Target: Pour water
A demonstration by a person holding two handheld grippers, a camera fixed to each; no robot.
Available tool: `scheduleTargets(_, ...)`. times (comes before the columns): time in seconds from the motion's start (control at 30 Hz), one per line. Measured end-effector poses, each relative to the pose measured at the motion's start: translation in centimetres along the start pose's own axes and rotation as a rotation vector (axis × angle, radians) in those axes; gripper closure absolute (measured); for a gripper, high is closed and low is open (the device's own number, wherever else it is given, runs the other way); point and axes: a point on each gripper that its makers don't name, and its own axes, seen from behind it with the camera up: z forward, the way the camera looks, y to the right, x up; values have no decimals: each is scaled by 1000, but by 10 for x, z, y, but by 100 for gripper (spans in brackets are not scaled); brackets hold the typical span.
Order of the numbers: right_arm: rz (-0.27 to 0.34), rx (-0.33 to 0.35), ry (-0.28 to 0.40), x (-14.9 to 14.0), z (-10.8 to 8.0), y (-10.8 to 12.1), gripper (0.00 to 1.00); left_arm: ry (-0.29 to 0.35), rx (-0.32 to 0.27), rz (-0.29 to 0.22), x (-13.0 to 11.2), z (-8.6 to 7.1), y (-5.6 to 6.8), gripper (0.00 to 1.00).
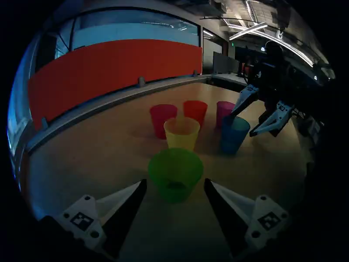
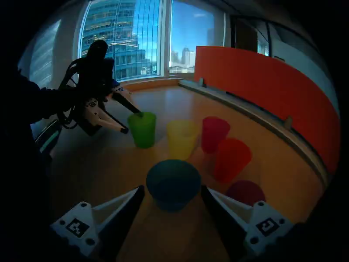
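Six plastic cups stand clustered on a wooden table (image 1: 100, 148). A green cup (image 1: 175, 174) sits upright between the fingers of my left gripper (image 1: 174, 181), which is open, fingertips just off the cup's sides. Behind it are a yellow cup (image 1: 182, 133), a crimson cup (image 1: 163, 120), an orange-red cup (image 1: 195, 111), a magenta cup (image 1: 224, 112) and a blue cup (image 1: 233, 133). My right gripper (image 2: 172, 187) is open around the blue cup (image 2: 173, 183), also seen as right gripper (image 1: 241, 125). Opposite, the left gripper (image 2: 132, 122) flanks the green cup (image 2: 142, 129).
An orange partition (image 1: 113, 65) with a grey ledge runs along the table's far side. Tall windows (image 2: 131, 39) stand beyond the table end. A person's dark sleeve (image 2: 30, 105) holds the left gripper. Bare tabletop (image 2: 109, 166) lies around the cups.
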Motion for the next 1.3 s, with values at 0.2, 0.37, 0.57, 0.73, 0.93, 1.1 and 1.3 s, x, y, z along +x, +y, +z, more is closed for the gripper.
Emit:
scheduleTargets(0.2, -8, 6, -5, 1, 10, 0, 0, -3, -7, 3, 1, 8, 0, 2)
scheduleTargets(0.37, -11, 10, -5, 3, 16, 1, 0, -3, -16, 6, 4, 13, 1, 3)
scheduleTargets(0.57, -5, 14, -1, 5, 22, 2, 0, 1, -31, 7, 10, 19, 4, 2)
scheduleTargets(0.73, -7, 15, 0, 5, 25, 2, 0, 1, -38, 9, 12, 22, 7, 2)
scheduleTargets(0.93, -10, 17, -1, 5, 27, 3, 0, 2, -33, 9, 12, 23, 6, 3)
scheduleTargets(1.1, -13, 17, -3, 4, 27, 4, 0, 1, -29, 6, 13, 24, 5, 10)
scheduleTargets(1.3, -13, 12, -8, 3, 27, 5, 1, 4, -25, 10, 13, 23, 5, 11)
